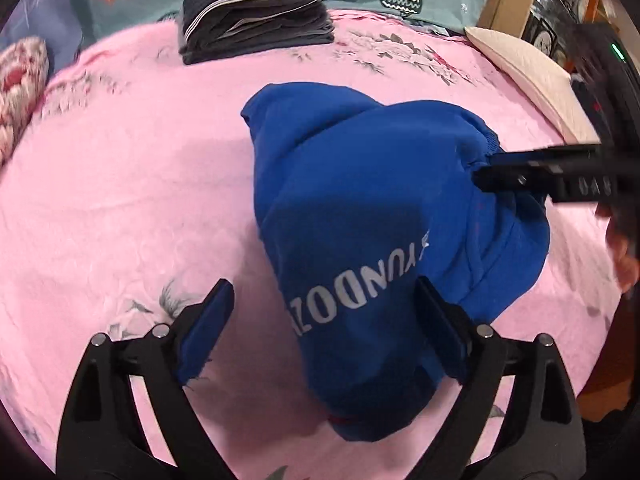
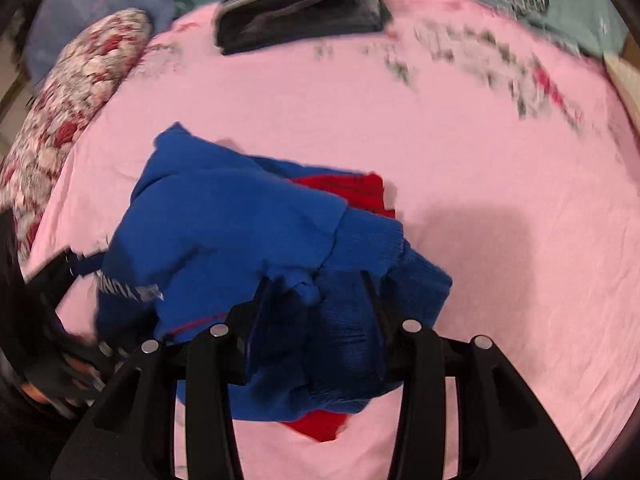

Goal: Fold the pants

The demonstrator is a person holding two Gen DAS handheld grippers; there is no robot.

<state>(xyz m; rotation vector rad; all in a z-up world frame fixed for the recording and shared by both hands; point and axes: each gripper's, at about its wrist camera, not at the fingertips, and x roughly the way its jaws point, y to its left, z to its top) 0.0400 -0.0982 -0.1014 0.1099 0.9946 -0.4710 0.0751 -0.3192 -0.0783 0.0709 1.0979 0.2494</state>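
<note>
Two grippers work the blue pants [image 1: 360, 208] on the pink bedsheet [image 1: 120, 200].

We see the pants bunched in a heap near the middle of the sheet, grey lettering facing up and a red lining showing at the edges in the right wrist view. Our left gripper [image 1: 324, 312] has its fingers spread wide, with the near end of the heap lying between them and a scrap of blue cloth against the left finger. Our right gripper [image 2: 316, 300] is clamped onto the ribbed blue cuff [image 2: 360, 320], which bulges between its fingers. A stack of dark folded clothes [image 1: 256, 8] sits at the far edge of the sheet, well apart from the pants, and a red-and-white patterned cushion [image 2: 72, 100] lies off to the left.
</note>
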